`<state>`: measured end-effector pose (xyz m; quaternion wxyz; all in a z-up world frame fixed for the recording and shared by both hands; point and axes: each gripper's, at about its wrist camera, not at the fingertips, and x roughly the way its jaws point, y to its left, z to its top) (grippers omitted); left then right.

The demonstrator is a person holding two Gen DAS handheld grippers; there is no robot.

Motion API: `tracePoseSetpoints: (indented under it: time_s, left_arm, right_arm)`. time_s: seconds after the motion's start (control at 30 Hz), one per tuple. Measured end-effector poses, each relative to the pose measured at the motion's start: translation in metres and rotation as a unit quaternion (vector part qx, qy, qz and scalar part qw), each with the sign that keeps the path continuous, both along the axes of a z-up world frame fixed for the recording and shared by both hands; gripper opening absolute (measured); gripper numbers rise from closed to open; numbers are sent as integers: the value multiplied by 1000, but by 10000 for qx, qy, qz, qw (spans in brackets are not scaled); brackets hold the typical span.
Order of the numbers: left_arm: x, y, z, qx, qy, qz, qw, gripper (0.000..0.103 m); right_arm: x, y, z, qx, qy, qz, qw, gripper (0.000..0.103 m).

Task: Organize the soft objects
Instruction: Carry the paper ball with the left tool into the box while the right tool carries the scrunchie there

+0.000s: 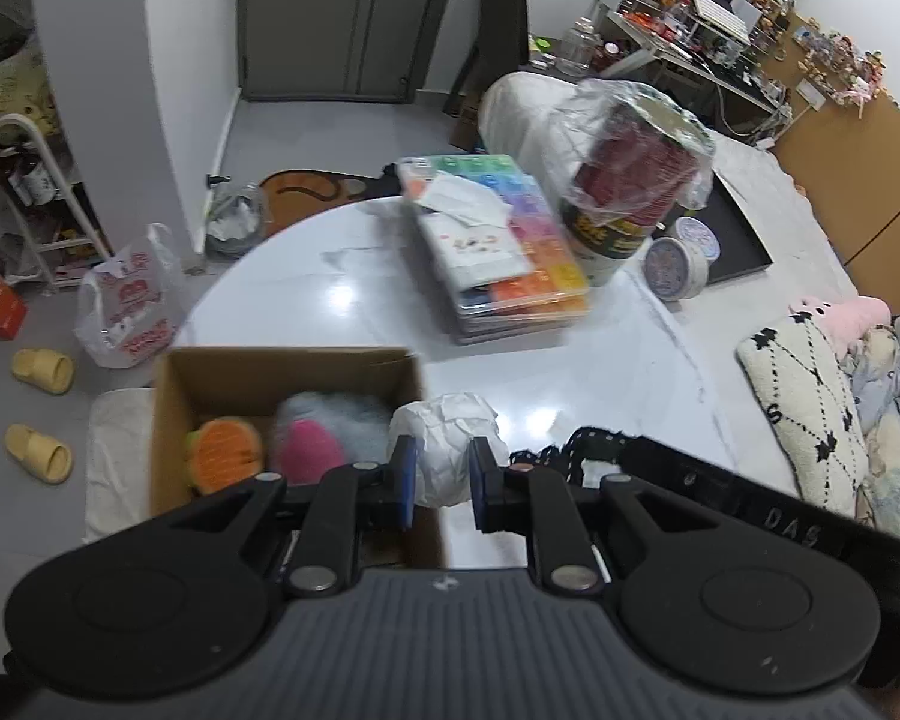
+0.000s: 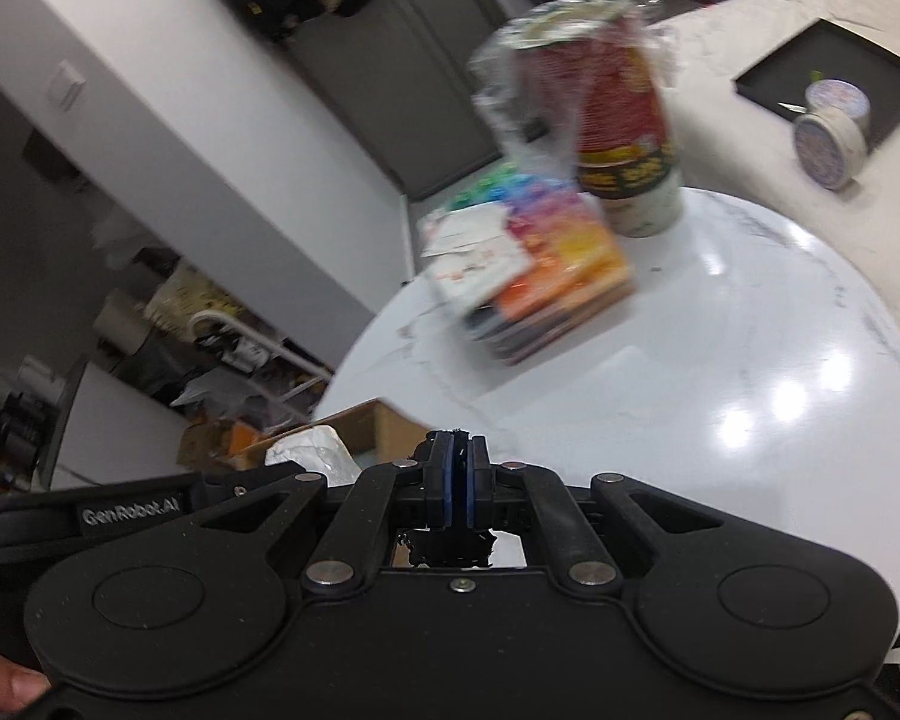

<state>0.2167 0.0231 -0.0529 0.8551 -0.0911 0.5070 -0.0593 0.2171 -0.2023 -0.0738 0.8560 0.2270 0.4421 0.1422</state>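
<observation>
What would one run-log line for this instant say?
left tongs: shut on white crumpled soft bundle | right tongs: shut on black lacy fabric strip | brown cardboard box: holds orange plush, pink plush

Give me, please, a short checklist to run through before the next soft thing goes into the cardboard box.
1. Left gripper holds the white bundle: ok, it sits between the jaws.
2. Right gripper holds the black lacy cloth: ok, jaws shut with black fringe at the tips.
3. Cardboard box is open on top: ok.
4. Room left beside the orange toy and pink toy: cannot tell, the view is blurred.
5. Plastic-wrapped can is out of the way: ok, it stands far across the table.
</observation>
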Motion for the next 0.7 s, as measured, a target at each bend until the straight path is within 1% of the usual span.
tracePoseSetpoints:
  time_s: [0.17,0.37,0.43,0.7]
  left_arm:
    - [-15,29,0,73,-19,174,9998,17]
    - [-33,55,-3,18,-14,356,9994,17]
    - [-38,59,-6,-30,19,379,9993,17]
    - [-50,69,-21,15,90,388,9992,17]
  right_arm:
    - [-7,26,9,-13,-83,162,9998,4]
    - [-16,50,16,-58,-132,361,9992,4]
    - [-19,57,16,-79,-134,420,9990,4]
    - [-29,80,10,-201,-81,569,9981,4]
